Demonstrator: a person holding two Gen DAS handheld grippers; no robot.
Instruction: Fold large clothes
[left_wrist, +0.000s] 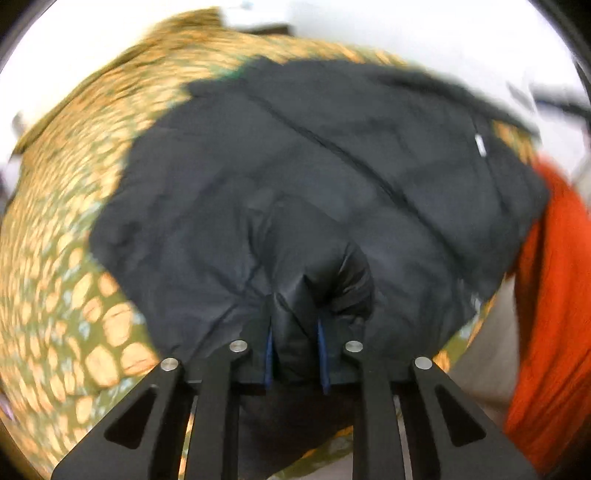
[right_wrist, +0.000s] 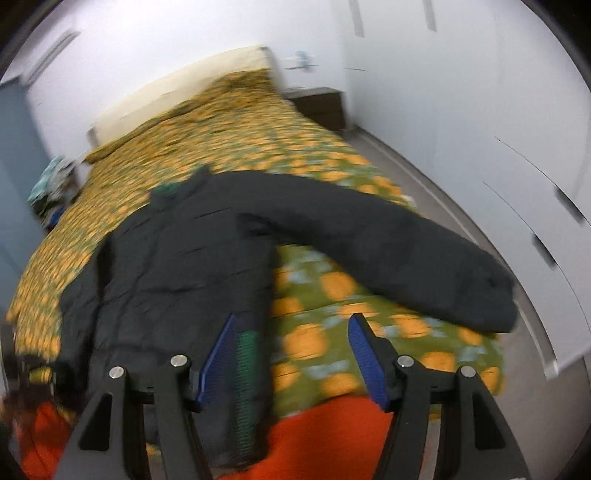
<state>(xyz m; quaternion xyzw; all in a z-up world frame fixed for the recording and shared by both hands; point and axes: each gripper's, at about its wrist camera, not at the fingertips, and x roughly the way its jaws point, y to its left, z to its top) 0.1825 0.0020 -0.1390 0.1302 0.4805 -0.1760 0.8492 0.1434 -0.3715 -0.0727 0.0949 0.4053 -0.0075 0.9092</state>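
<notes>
Two grippers in play. Your left gripper (left_wrist: 295, 325) is clenched on a bunched fold of the black puffer jacket (left_wrist: 317, 177), fabric pinched between its blue pads (left_wrist: 322, 354). Your right gripper (right_wrist: 291, 354) has its jaws spread wide with nothing gripped; its left pad (right_wrist: 218, 362) sits just beside the jacket's hem with the green ribbed trim (right_wrist: 245, 373), and I can't tell if it touches. The jacket lies spread on the bedspread (right_wrist: 236, 136), which is green with an orange pattern, one sleeve (right_wrist: 399, 243) stretched out toward the bed's right edge. Orange clothing (right_wrist: 325, 435) shows at the near edge. White wardrobe doors (right_wrist: 480, 110) stand on the right. Both views are motion-blurred.
</notes>
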